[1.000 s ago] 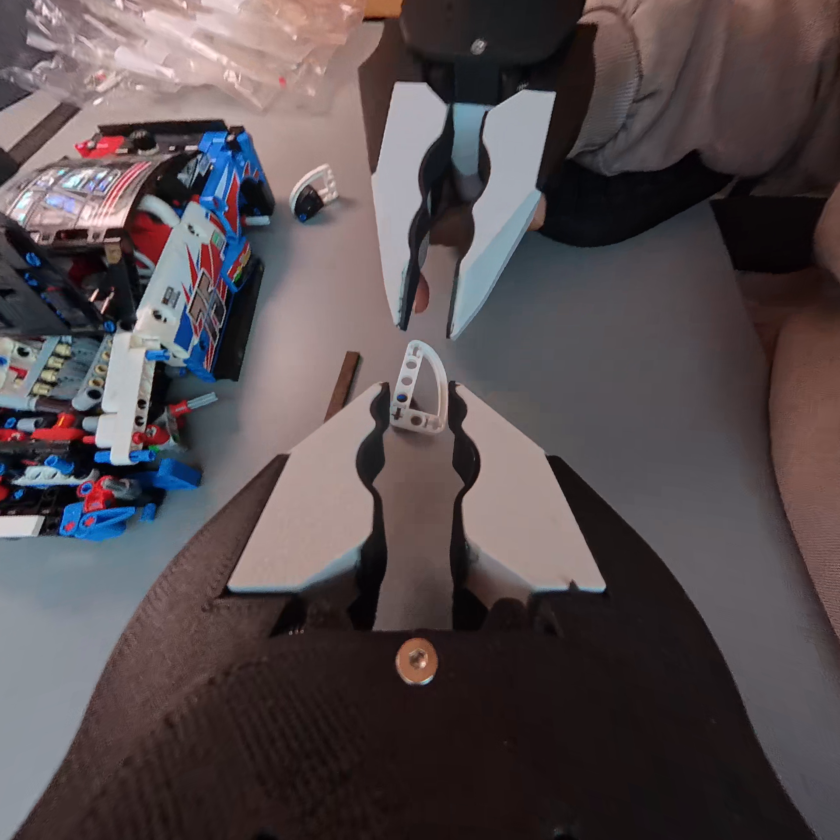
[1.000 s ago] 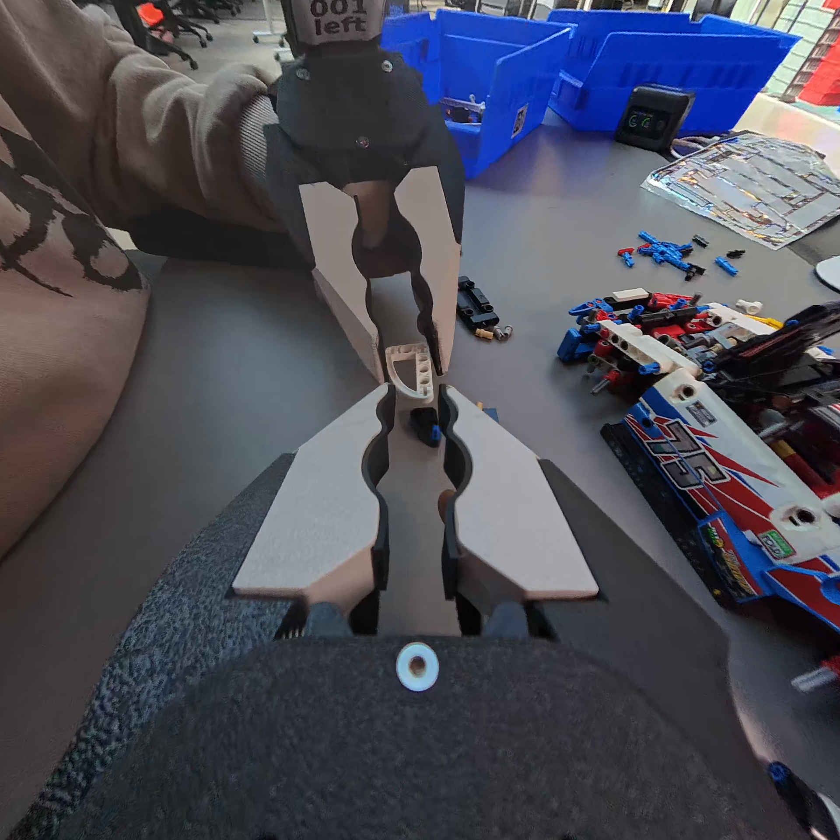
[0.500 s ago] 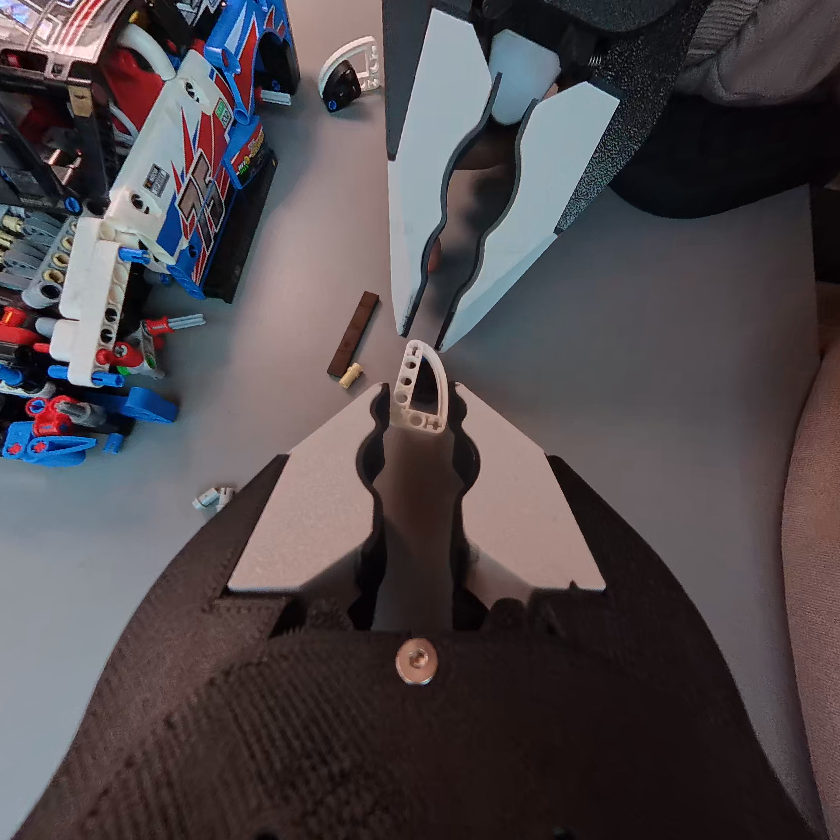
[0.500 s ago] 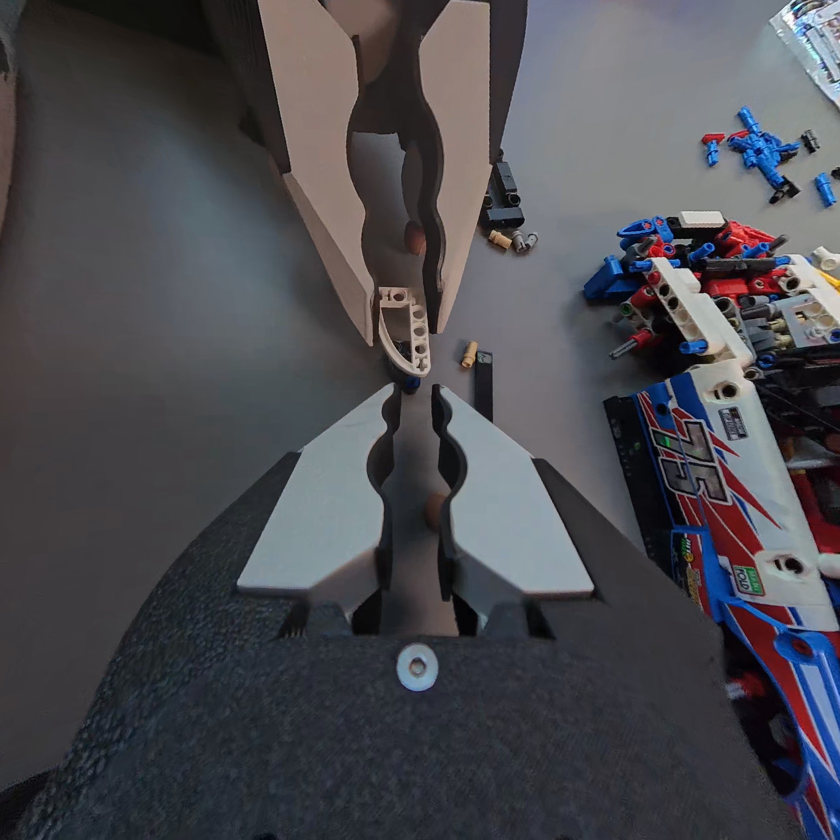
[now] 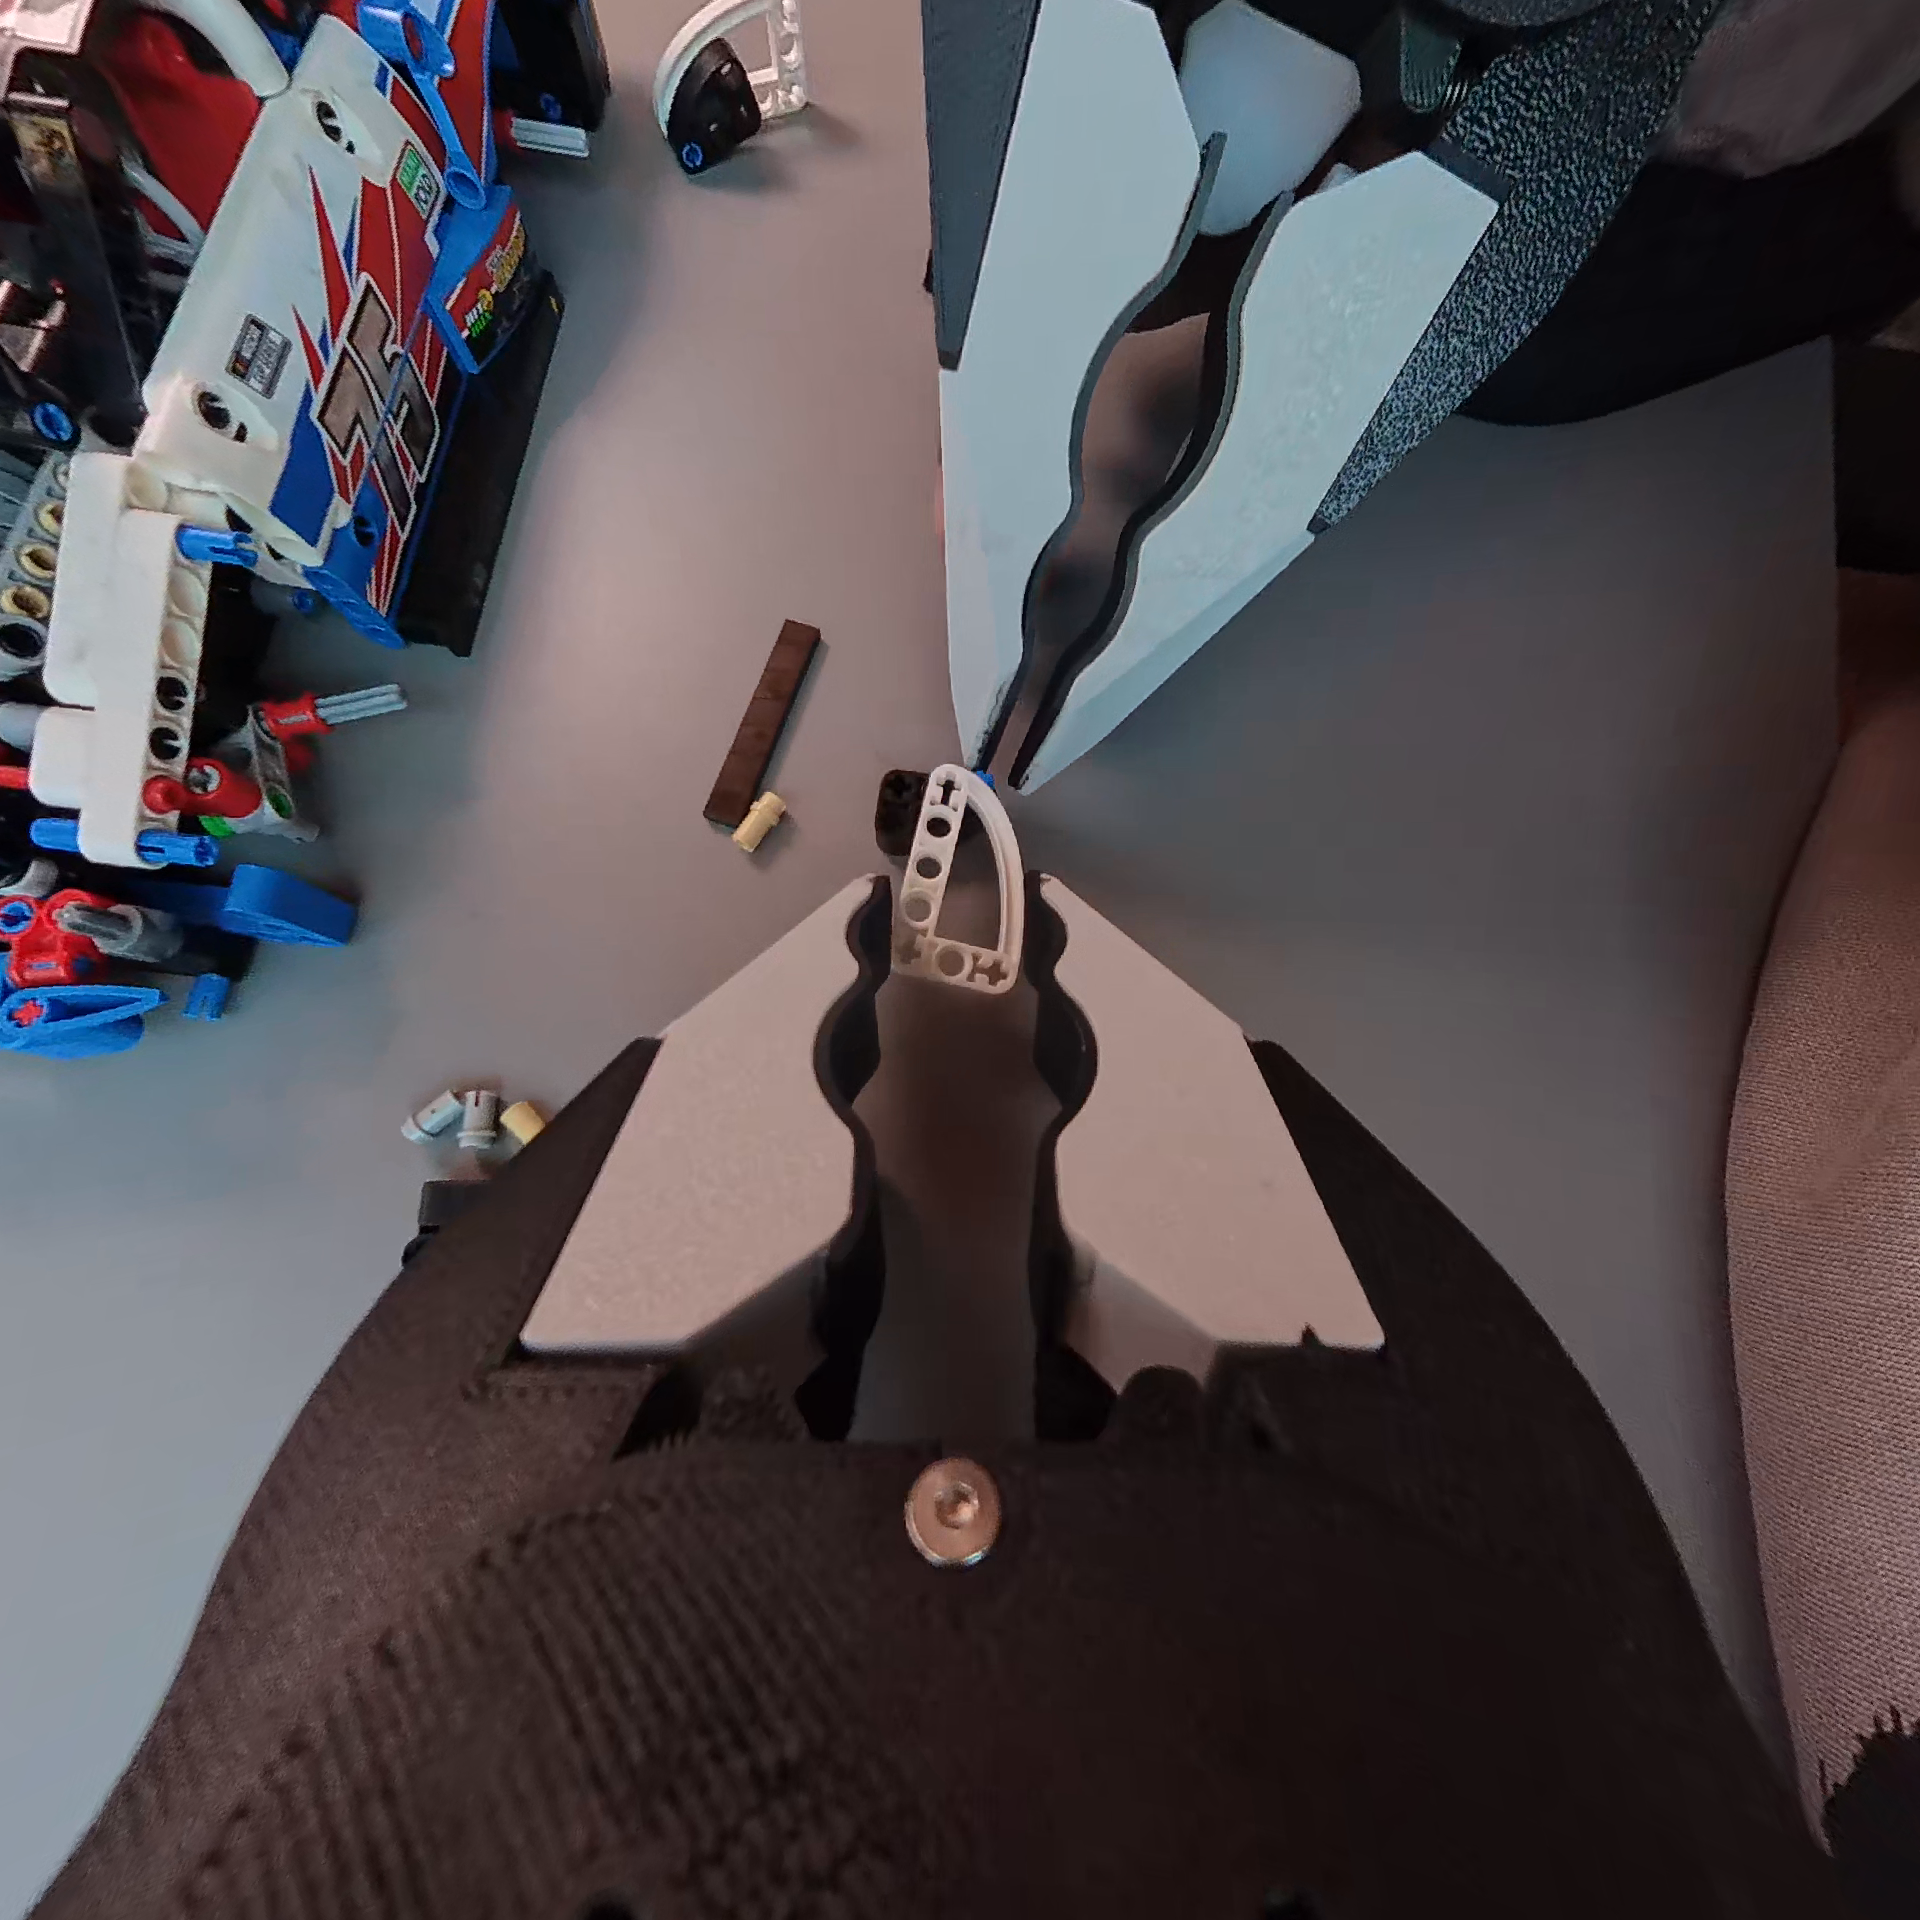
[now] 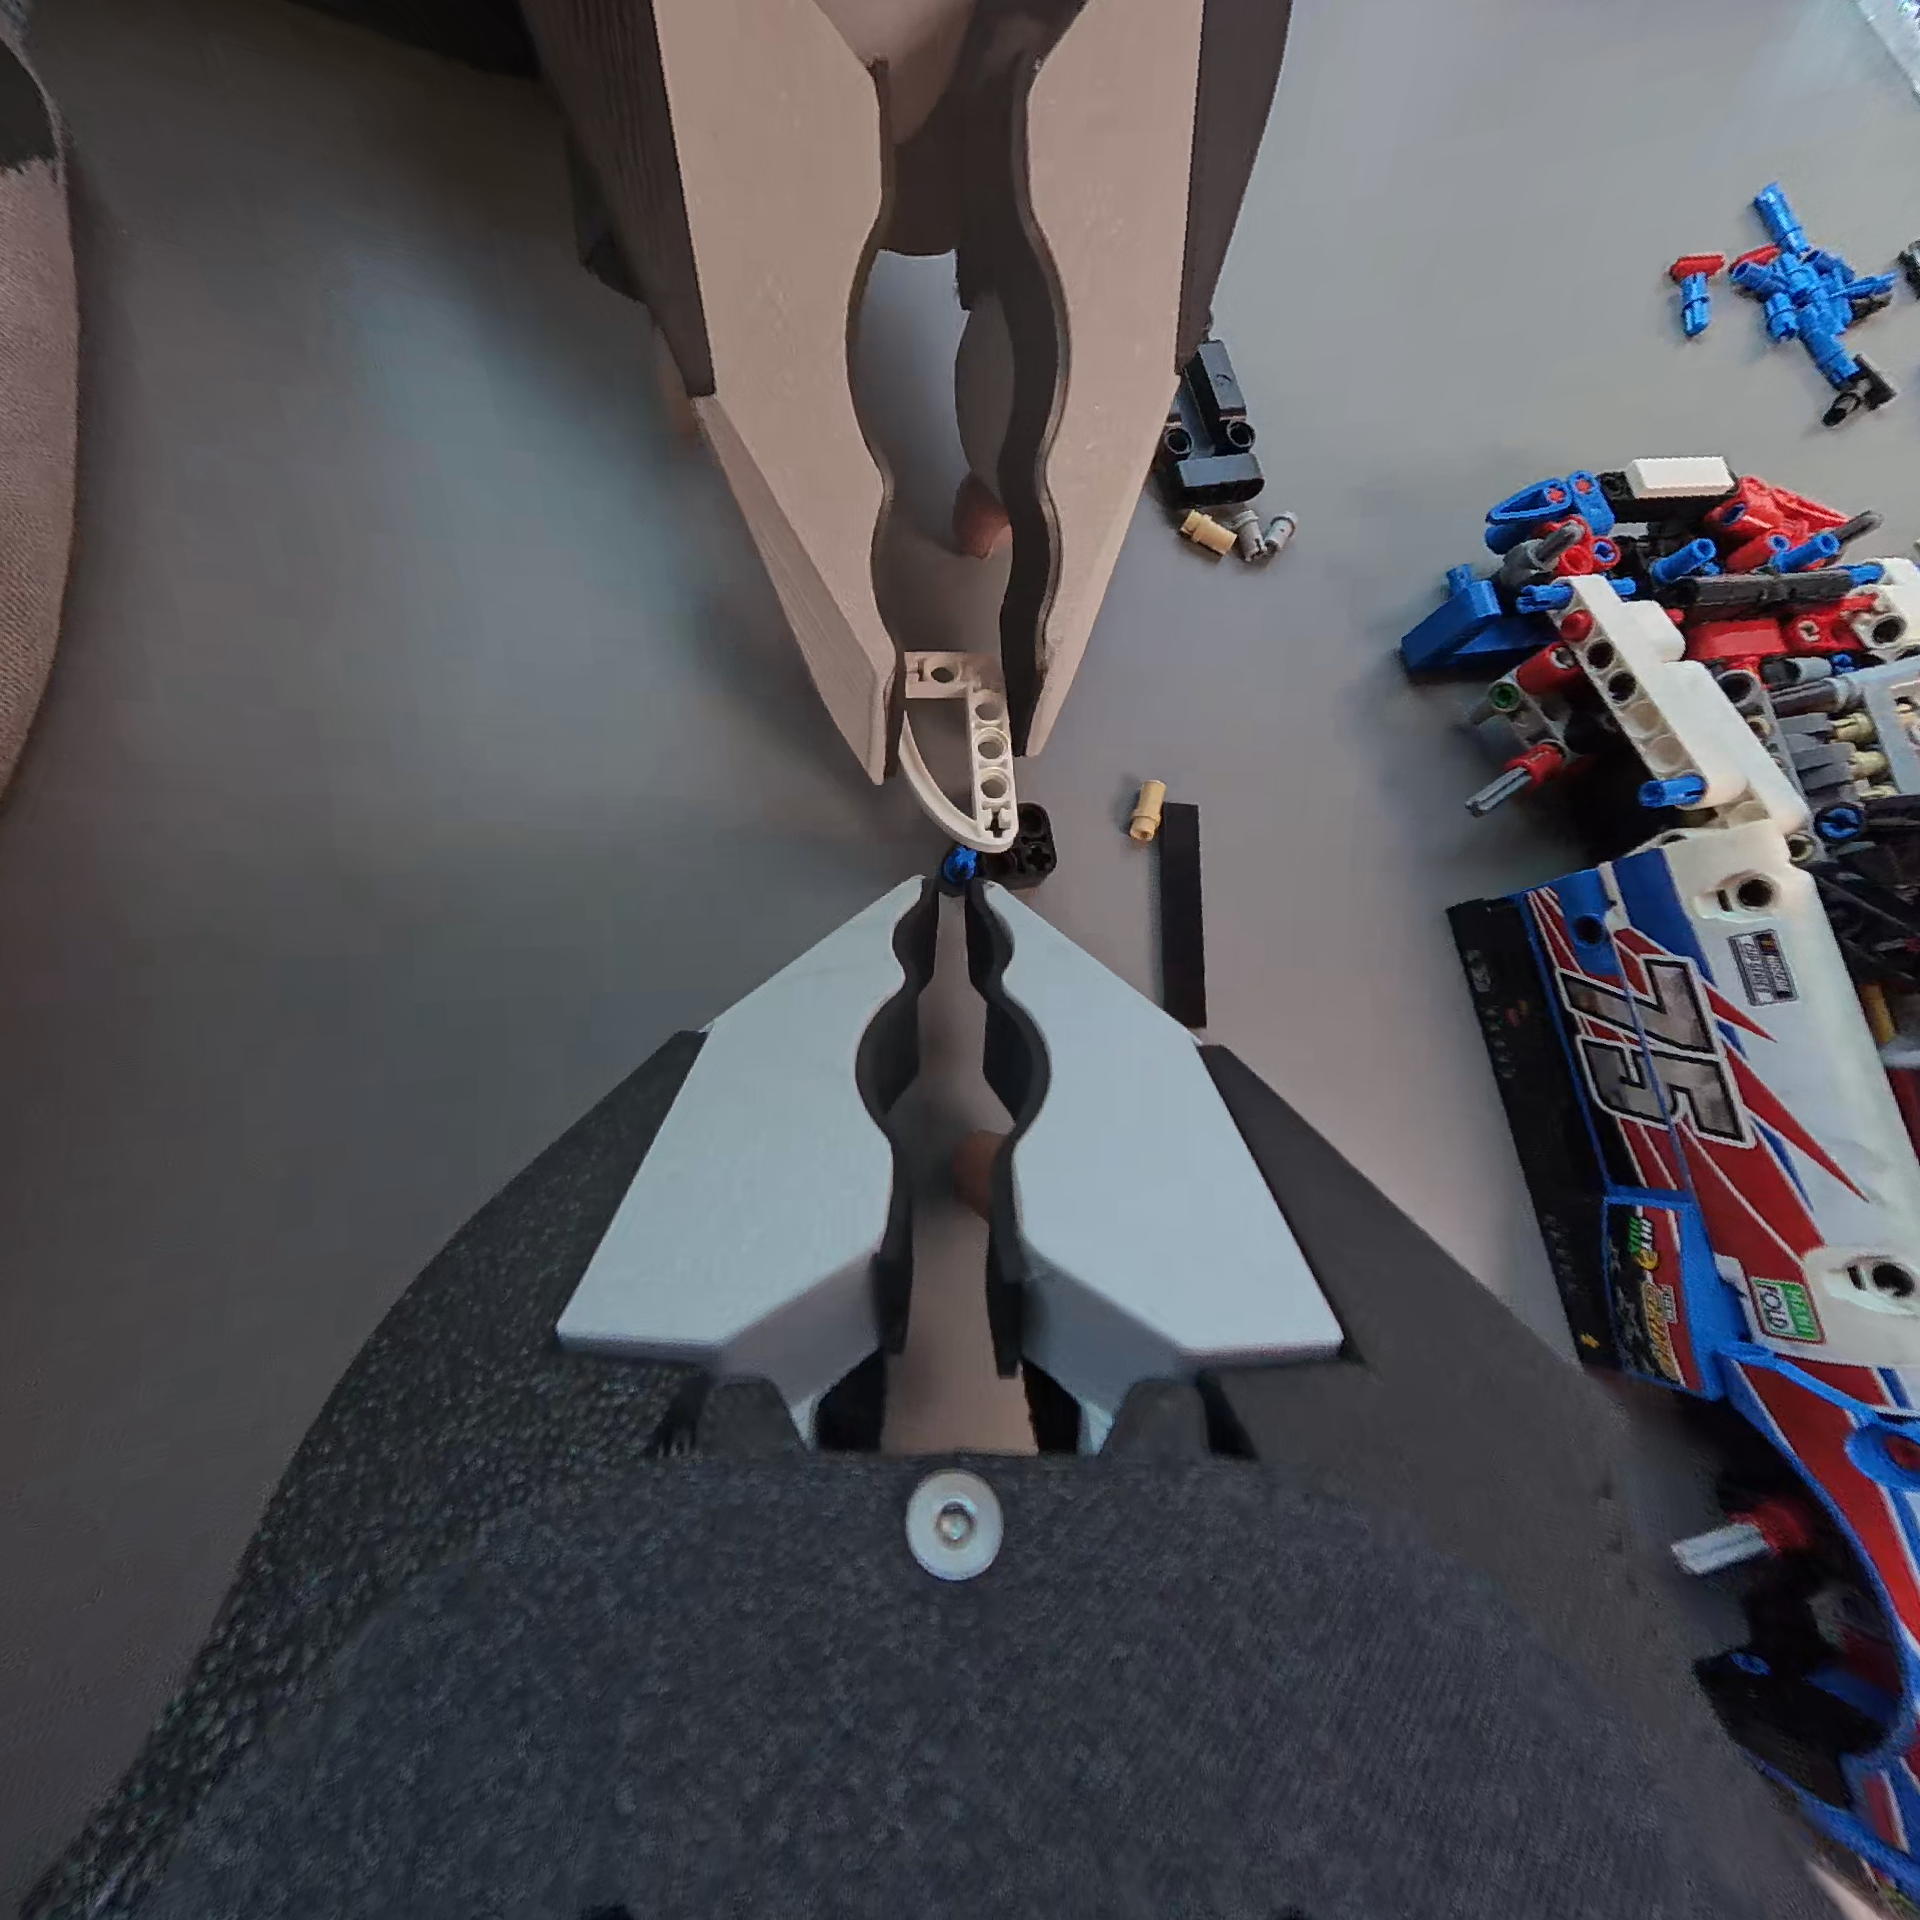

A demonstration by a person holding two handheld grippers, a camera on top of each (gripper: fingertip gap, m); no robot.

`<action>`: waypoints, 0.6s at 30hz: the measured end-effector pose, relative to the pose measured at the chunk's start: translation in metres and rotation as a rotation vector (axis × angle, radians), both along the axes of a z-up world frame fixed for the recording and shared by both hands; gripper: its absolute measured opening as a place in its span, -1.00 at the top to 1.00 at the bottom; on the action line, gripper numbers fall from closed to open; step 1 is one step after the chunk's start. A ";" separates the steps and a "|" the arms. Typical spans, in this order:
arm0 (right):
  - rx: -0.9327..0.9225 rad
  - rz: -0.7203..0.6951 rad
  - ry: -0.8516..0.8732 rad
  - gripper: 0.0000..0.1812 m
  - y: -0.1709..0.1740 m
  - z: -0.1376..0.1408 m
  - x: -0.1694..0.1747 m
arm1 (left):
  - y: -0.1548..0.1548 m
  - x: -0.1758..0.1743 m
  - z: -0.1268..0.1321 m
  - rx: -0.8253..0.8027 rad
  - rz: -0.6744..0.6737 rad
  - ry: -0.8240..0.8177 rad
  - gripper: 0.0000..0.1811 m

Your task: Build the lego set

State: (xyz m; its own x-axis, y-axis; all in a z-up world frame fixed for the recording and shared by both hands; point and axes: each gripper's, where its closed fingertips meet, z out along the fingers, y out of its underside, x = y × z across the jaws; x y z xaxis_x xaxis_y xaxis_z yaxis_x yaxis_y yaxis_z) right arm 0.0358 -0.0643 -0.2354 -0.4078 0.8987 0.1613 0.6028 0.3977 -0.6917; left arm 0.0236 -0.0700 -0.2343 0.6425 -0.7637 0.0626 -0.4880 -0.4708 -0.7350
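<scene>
**Item: build in progress, two grippers meeting tip to tip**

- Left gripper [image 5: 956, 883]: jaws narrow, clamped on the wide end of a white curved piece [image 5: 958, 883]; curved tip points to 12 o'clock. A small black connector [image 5: 896, 810] sits against its tip at 11 o'clock; whether joined, can't tell.
- Right gripper [image 6: 951, 896]: jaws nearly closed, pinching a small blue pin [image 6: 956, 862] right at the tips. Pin touches or sits just beside the black connector and the white piece's tip.
- Risks (judgement): pin held by very little of its length, so any sideways push at insertion could twist it out and drop it on the table [image 5: 1351, 831]. Pin axis vs. hole looks off, so it may jam or lever the white piece round in the left jaws. Connector, if loose, may fall off.
- Task's thing: part-built race car [image 6: 1683, 1091], white/blue/red panels w. stickers, black base, lying at 3 o'clock in right view, well apart from the grippers. Exposed frame [image 6: 1662, 665] of white, red, blue, grey beams at 2 o'clock.
- Loose near centre: dark flat strip [image 5: 764, 727] w. tan peg [image 5: 758, 831] at its end, 10 o'clock in left view.
- Farther: spare white curved piece w. black part [image 5: 727, 83], 11 o'clock; blue pins pile [image 6: 1797, 301], 1 o'clock in right view.
</scene>
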 end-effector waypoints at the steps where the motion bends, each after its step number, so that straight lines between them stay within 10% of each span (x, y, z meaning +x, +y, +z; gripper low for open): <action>1: -0.004 -0.009 0.001 0.97 0.002 0.000 0.000 | 0.000 0.001 0.000 0.004 -0.006 0.002 0.75; 18: -0.019 0.026 -0.051 0.83 0.008 0.003 -0.001 | 0.001 -0.010 0.004 0.020 -0.020 0.013 0.75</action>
